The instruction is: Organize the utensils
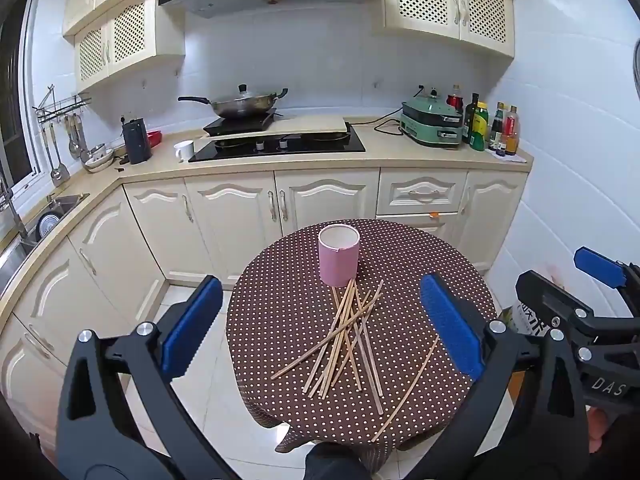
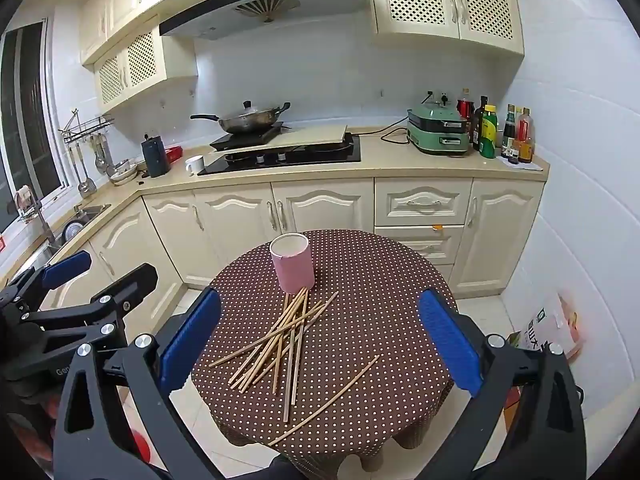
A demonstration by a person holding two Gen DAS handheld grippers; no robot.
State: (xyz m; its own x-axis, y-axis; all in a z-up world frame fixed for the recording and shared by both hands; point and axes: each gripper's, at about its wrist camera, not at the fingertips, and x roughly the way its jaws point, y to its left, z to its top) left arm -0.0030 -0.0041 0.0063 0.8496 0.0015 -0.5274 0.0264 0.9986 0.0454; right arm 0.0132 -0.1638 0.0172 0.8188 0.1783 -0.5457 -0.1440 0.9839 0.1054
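Wooden chopsticks (image 1: 349,338) lie in a loose crossed heap on the round table (image 1: 420,264) w/ a brown dotted cloth, their far ends just beside the base of the pink cup (image 1: 338,255), which stands upright and looks empty. One stick (image 1: 408,384) lies apart from the heap, nearer the right edge of the table. None is in the cup yet, so the sorting looks not yet begun.

Left gripper (image 1: 320,328) hangs over the near side of the table, tilted down, blue pads spread wide, nothing between them. Right gripper (image 2: 320,338) is the same: wide open, holding nothing, aimed at the heap. Each shows at the edge of the other's view, so they sit side by side and close.

Step in hand is prob. the first pick. Sensible approach: take the lone stick or a top stick first, since pulling a lower one would drag the rest. Close across the stick's width near its middle so it doesn't swing, lift, tip it upright, drop it end-first into the cup. Cup looks light & could tip if knocked, so the other gripper might steady it; keep the two apart to avoid a clash
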